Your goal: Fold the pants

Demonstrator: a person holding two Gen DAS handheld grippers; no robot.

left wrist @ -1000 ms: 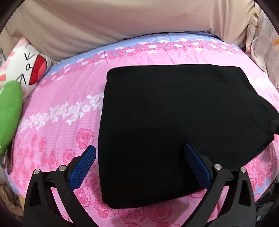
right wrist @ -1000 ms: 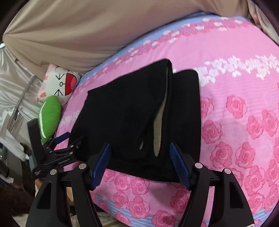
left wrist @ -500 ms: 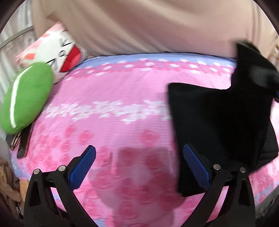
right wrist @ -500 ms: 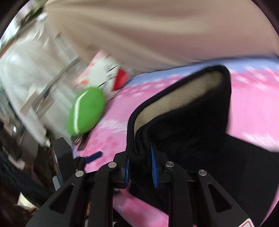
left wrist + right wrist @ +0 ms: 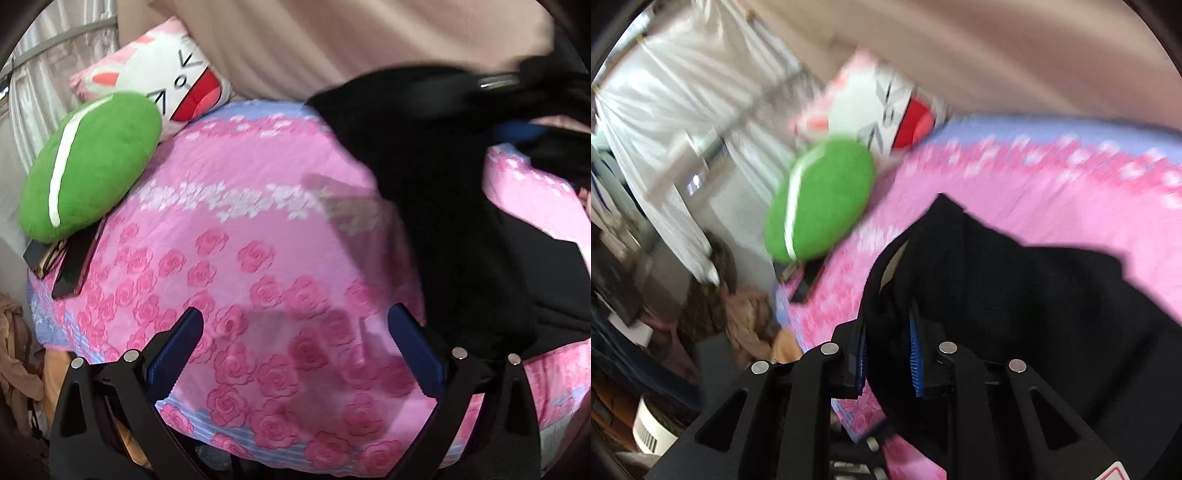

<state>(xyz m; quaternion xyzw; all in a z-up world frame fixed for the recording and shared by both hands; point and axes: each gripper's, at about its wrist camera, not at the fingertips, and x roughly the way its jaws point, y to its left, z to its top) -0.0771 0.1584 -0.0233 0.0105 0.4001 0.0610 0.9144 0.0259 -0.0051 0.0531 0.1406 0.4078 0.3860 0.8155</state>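
While the right gripper (image 5: pixel 888 354) squeezes its jaws tighter on a bunch of the black pants (image 5: pixel 1034 314), lifting them off the pink bed (image 5: pixel 240 258) at the frame's right, probably to move them; the left gripper (image 5: pixel 291 347) waits, jaws wide and empty.

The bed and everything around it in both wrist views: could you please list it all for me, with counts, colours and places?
pants: one, black, on the sheet's right side, one part lifted in the right gripper
sheet: one, pink with roses and a blue border, covering the bed
cushion: one, green with a white stripe, at the bed's left edge
pillow: one, white and pink cartoon face with a red mouth, behind the cushion
curtain: white, left of the bed
left gripper: black with blue pads, open over bare sheet, nothing between its jaws
right gripper: black with blue pads, jaws closing on a bunch of the pants
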